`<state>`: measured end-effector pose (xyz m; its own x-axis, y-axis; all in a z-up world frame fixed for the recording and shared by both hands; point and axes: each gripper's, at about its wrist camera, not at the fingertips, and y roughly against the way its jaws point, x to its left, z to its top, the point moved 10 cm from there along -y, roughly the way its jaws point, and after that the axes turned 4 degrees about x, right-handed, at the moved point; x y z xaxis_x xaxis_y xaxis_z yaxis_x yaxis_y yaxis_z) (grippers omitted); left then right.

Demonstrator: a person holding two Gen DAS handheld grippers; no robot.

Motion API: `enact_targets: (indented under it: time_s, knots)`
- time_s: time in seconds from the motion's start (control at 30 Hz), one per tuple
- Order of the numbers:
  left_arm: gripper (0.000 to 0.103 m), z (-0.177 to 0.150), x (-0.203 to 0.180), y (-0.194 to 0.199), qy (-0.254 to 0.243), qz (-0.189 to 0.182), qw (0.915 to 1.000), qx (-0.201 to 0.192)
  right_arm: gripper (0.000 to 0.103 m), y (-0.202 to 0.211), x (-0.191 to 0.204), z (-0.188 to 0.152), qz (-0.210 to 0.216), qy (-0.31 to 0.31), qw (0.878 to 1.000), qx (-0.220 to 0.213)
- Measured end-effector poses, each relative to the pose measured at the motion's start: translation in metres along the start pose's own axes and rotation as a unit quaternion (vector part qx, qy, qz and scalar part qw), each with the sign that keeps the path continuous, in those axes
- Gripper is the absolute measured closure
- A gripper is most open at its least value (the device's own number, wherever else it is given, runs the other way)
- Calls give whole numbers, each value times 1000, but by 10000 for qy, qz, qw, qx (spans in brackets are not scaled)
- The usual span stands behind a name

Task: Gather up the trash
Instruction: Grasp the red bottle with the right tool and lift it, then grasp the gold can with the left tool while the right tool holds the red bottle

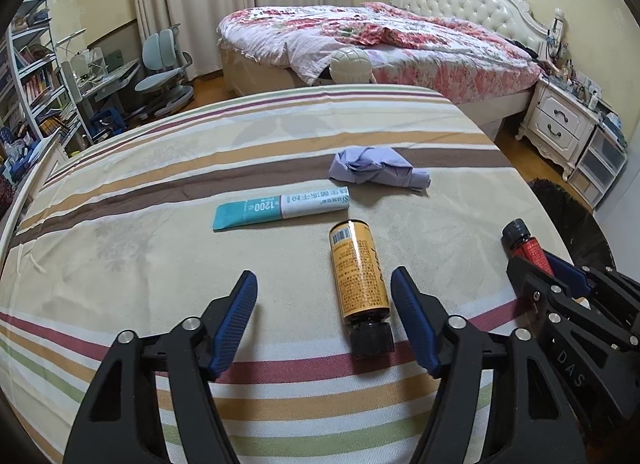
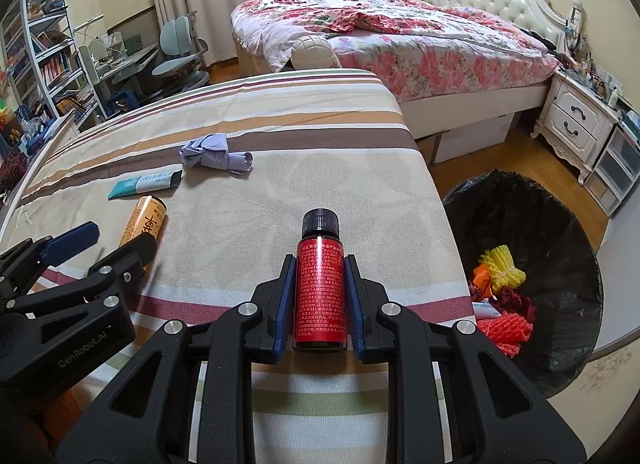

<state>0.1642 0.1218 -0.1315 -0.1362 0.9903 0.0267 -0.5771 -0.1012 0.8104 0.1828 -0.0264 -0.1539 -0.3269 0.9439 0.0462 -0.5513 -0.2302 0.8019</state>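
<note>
An orange-labelled bottle (image 1: 358, 272) with a black cap lies on the striped tablecloth (image 1: 140, 244), cap toward me. It sits between the fingers of my left gripper (image 1: 324, 276), nearer the right finger; the pads do not press it, so the gripper is open. My right gripper (image 2: 320, 260) is shut on a red-labelled bottle (image 2: 320, 288) with a black cap, held above the cloth near the table's right edge. The left wrist view shows that red bottle (image 1: 524, 244) at its right. A teal-and-white tube (image 1: 280, 207) and a crumpled lilac wad (image 1: 378, 167) lie farther back.
A bin lined with a black bag (image 2: 520, 199) stands on the floor right of the table, holding yellow and red foam netting (image 2: 502, 268). Beyond the table are a bed (image 2: 400, 35), a nightstand (image 2: 576, 119), a desk chair (image 2: 176, 51) and bookshelves (image 2: 44, 47).
</note>
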Motion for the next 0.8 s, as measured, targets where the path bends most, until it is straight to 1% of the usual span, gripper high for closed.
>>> enact_targets:
  time_s: [0.07, 0.1, 0.13, 0.3, 0.37, 0.8]
  knots:
    - [50, -2, -2, -1, -51, -18, 10000, 33, 80, 0, 0, 0, -5, 3, 10000, 1]
    - [53, -3, -2, -2, -68, -27, 10000, 47, 80, 0, 0, 0, -4, 1, 10000, 1]
    - [59, -4, -3, -3, -77, -47, 9999, 66, 80, 0, 0, 0, -6, 0, 10000, 1]
    - [70, -7, -4, -3, -83, -124, 9999, 70, 80, 0, 0, 0, -5, 4, 10000, 2]
    - [77, -8, -5, -1, -113, -127, 9998, 49, 80, 0, 0, 0, -6, 6, 10000, 2]
    - [78, -17, -11, 7, -243, -206, 9995, 16, 80, 2, -1, -4, -22, -5, 10000, -4]
